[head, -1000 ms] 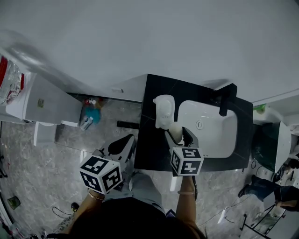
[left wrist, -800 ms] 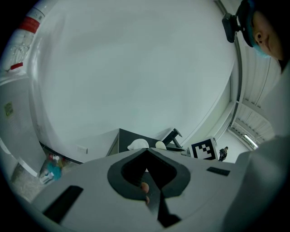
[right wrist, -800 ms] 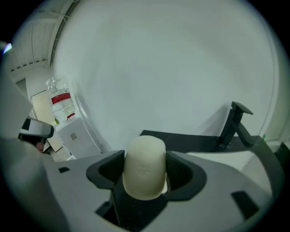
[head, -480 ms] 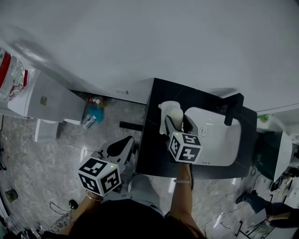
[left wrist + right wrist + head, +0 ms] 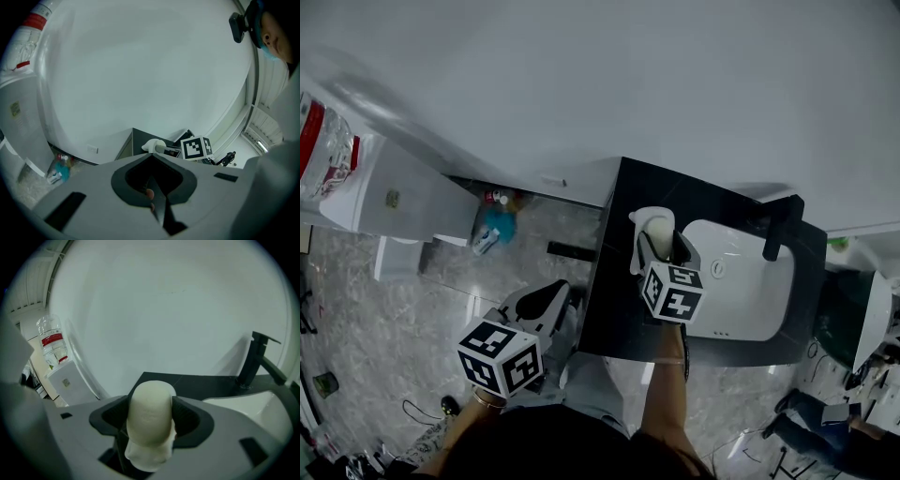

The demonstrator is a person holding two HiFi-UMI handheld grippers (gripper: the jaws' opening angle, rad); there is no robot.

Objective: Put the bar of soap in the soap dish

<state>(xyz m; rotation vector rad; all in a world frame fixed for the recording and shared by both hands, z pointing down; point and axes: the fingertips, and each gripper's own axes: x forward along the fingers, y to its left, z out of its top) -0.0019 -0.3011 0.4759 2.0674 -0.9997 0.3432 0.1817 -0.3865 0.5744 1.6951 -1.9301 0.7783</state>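
A cream bar of soap (image 5: 150,420) stands between the jaws of my right gripper (image 5: 659,246), which is shut on it. In the head view the soap (image 5: 657,230) hangs right over the white soap dish (image 5: 643,217) at the far left corner of the black counter (image 5: 614,300); whether it touches the dish I cannot tell. The dish (image 5: 152,145) also shows in the left gripper view, behind the right gripper's marker cube (image 5: 197,147). My left gripper (image 5: 539,302) is held low over the floor, left of the counter, shut on nothing.
A white basin (image 5: 736,281) is set into the counter to the right of the dish, with a black faucet (image 5: 780,227) at its far side. A white cabinet (image 5: 389,202) with a water bottle (image 5: 51,341) on it stands at the left. Small bottles (image 5: 492,225) lie on the marble floor.
My right gripper has carried the soap away from me, from the counter's middle to over the soap dish. The left gripper has barely moved.
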